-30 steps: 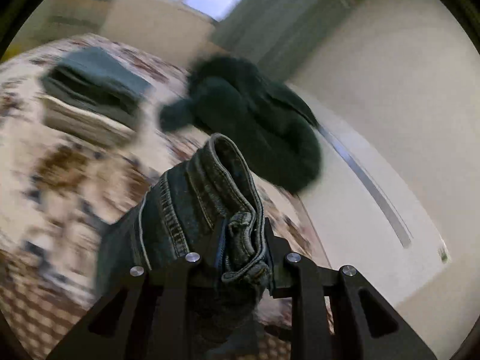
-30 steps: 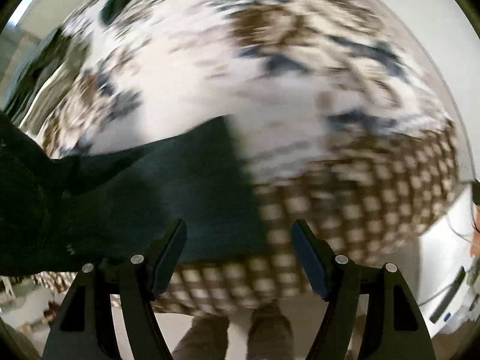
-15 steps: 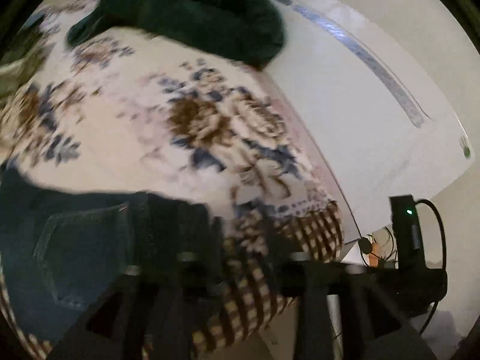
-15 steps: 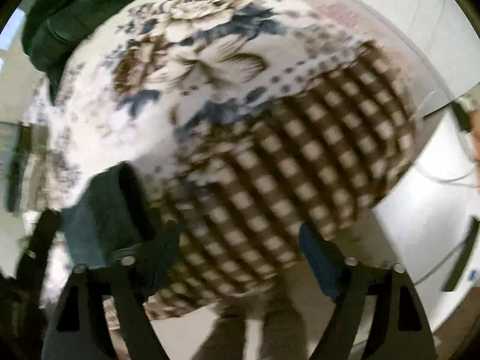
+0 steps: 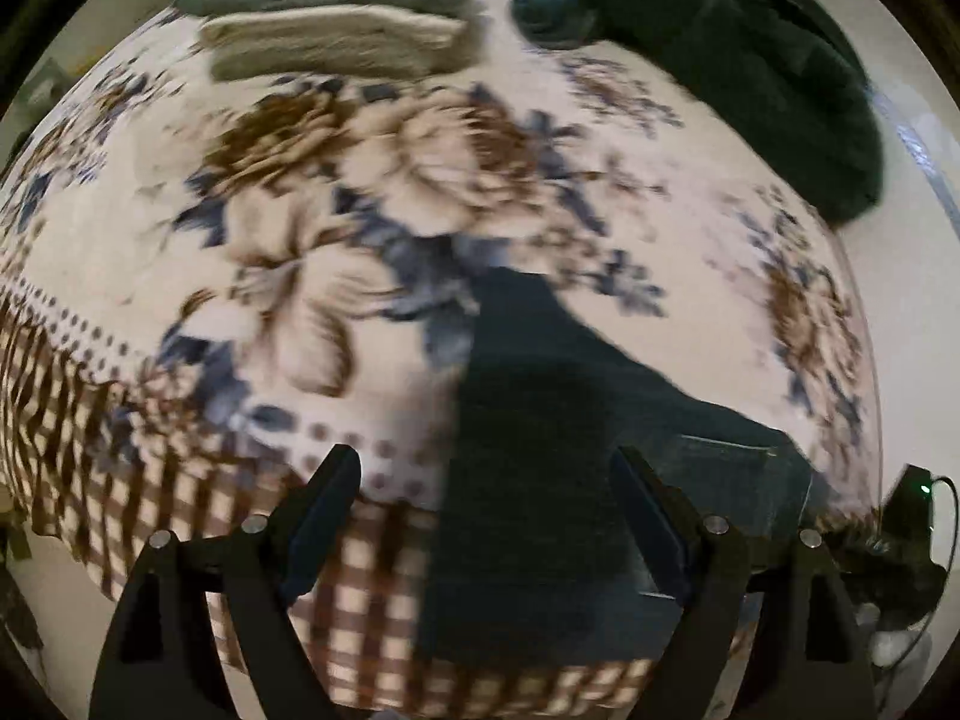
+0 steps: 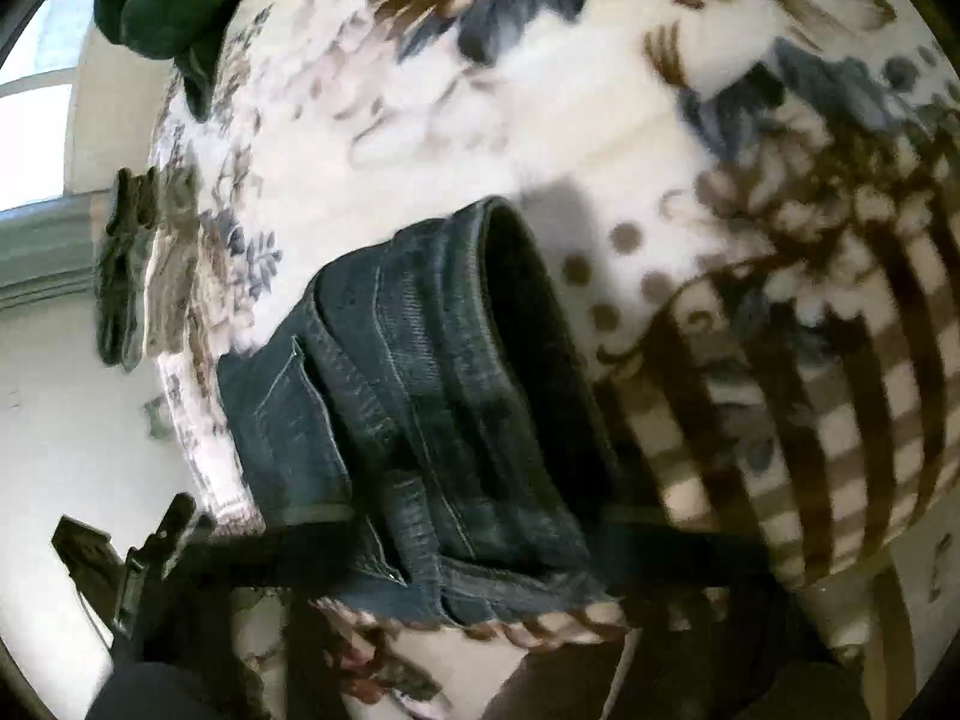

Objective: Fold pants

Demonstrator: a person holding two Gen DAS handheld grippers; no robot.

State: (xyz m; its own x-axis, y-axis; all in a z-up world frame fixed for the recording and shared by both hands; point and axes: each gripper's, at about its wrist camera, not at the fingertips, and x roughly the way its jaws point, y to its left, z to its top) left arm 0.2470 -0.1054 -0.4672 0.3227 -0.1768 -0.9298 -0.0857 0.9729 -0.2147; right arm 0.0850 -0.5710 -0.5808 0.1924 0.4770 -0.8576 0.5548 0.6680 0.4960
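Jeans [image 5: 540, 450] lie folded at the bed's [image 5: 180, 252] checked front edge, blurred. Left gripper [image 5: 486, 516] has just been opening, jaws wide astride the denim. Right gripper [image 6: 480, 546], smeared and hard to read, has just been closing onto the jeans' folded edge.

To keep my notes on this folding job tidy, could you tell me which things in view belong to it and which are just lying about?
Belongs to the job: jeans; floral blanket they lie on.
Just lying about: folded clothes stack; dark green fleece; black device with green light.
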